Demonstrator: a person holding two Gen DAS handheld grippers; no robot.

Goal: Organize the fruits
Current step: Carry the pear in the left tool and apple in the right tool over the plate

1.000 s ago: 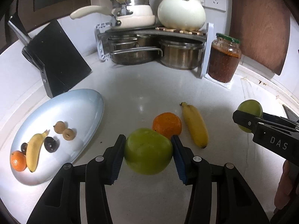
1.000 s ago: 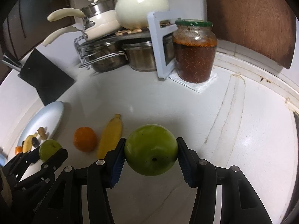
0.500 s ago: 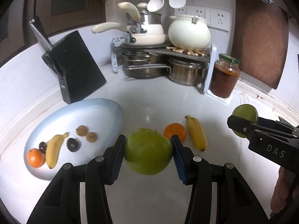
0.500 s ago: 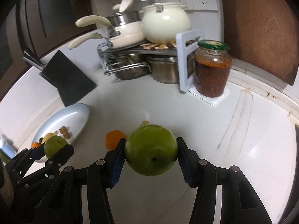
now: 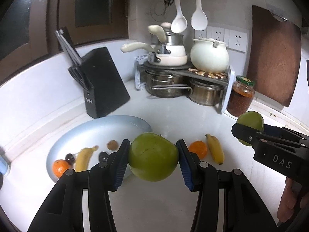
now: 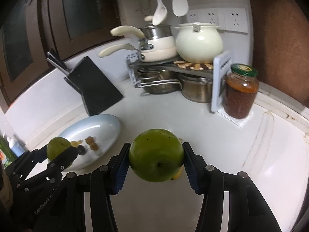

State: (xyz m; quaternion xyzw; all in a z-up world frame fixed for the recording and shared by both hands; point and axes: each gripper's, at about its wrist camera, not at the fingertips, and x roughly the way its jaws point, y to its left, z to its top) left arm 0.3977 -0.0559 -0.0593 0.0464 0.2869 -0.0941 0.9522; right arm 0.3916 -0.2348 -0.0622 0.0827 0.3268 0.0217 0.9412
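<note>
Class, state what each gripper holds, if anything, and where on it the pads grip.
The left gripper holds a green apple; the right gripper holds another green apple. Each is clamped at its opposite sides.

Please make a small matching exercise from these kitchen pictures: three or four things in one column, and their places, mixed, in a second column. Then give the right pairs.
Things:
1. left gripper's apple
2. plate's banana
3. jar
4. white ladle

Places:
A. hanging from the wall rack
B. on the blue plate
C. beside the pot rack, on the counter
D. between two gripper pads, above the counter

Pairs: 1-D, 2-B, 3-C, 4-A
</note>
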